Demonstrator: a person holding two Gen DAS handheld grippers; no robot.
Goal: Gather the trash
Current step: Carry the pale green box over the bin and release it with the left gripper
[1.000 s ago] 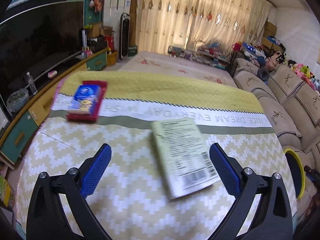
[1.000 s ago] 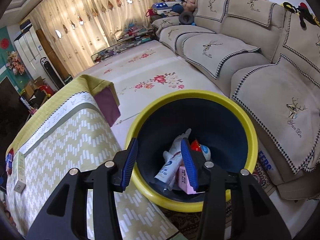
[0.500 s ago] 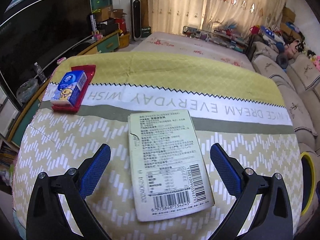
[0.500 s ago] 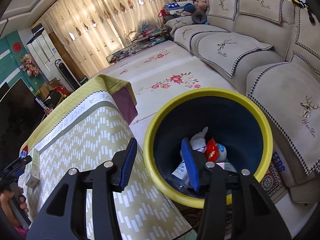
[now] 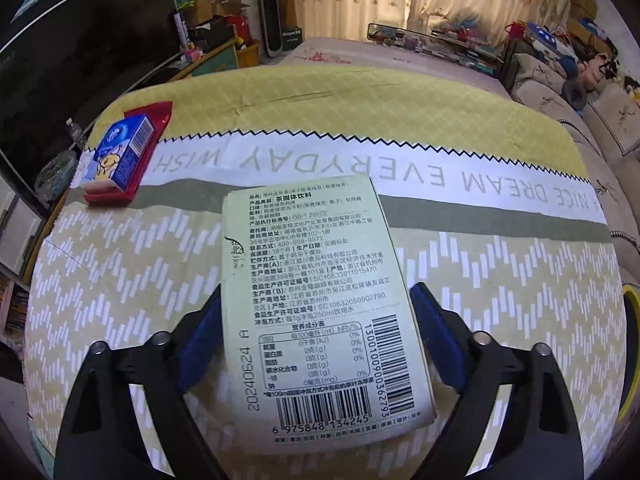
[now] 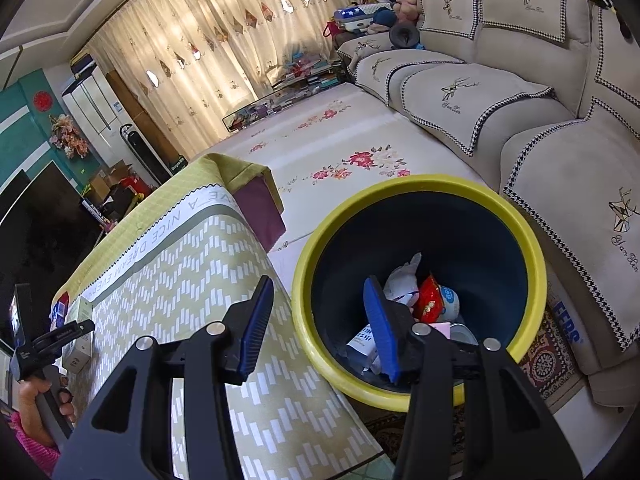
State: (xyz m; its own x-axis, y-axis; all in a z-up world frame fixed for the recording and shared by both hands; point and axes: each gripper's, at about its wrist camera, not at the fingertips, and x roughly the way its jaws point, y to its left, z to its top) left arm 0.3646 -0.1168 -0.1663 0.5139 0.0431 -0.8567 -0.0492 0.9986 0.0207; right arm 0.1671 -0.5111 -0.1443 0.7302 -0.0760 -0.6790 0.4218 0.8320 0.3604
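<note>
A pale green drink box (image 5: 320, 304) with a barcode lies flat on the tablecloth (image 5: 120, 264). My left gripper (image 5: 316, 336) is open, its blue pads on either side of the box, close to its edges. A blue carton (image 5: 122, 154) lies on a red wrapper (image 5: 150, 120) at the table's far left. My right gripper (image 6: 320, 328) is open and empty, held over the table's edge and the rim of the yellow bin (image 6: 532, 248), which holds several pieces of trash (image 6: 428, 300). The left gripper and box also show in the right wrist view (image 6: 76, 344).
A beige sofa (image 6: 520, 112) stands beyond the bin. A floral rug (image 6: 340, 152) covers the floor. A TV and cabinet (image 5: 80, 60) stand left of the table. The bin's rim shows at the right of the left wrist view (image 5: 630, 352).
My left gripper has moved forward over the green box, so its pads now flank it, and narrowed its opening. My right gripper has drawn back a little from the bin and opened slightly wider.
</note>
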